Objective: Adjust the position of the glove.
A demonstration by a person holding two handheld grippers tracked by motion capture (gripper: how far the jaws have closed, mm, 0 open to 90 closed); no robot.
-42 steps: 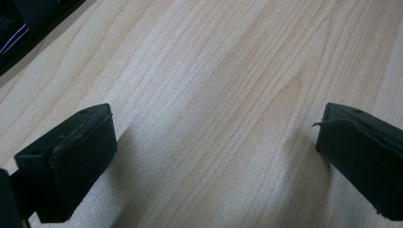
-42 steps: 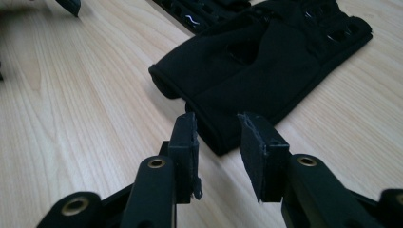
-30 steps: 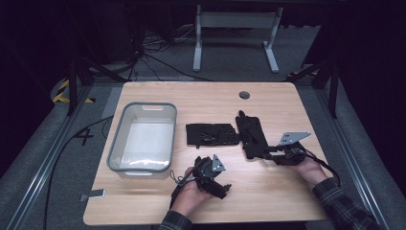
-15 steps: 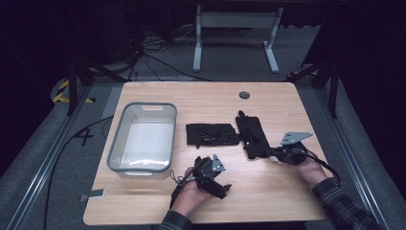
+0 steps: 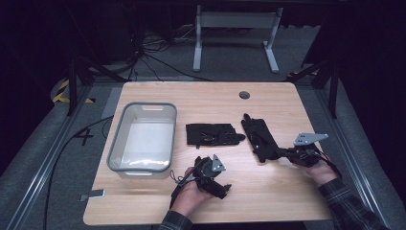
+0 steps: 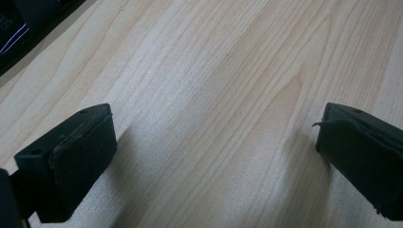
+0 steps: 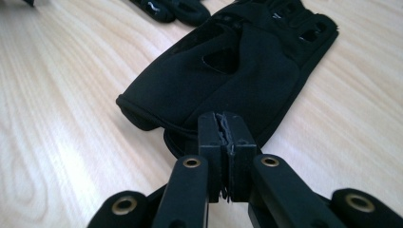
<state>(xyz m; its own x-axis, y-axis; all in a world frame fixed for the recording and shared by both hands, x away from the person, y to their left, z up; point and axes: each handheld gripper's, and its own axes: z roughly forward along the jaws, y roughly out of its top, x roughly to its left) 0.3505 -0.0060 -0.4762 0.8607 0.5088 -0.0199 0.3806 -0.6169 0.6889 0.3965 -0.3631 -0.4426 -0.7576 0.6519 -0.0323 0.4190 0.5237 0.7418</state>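
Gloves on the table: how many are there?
2. One black glove lies flat at mid-table, right of the clear bin. The other glove lies further right, its cuff pinched by the right gripper.

The counter (image 5: 268,201) has bare wood along its near edge between the two hands, and across the whole far strip up to the small round grommet (image 5: 244,95). A clear plastic bin (image 5: 141,139) blocks the left side (its walls stand well above the surface). Two flat black gloves lie mid-counter: the middle glove (image 5: 213,133) and the right glove (image 5: 259,137), a narrow wood lane between them. The right edge and both far corners are open.
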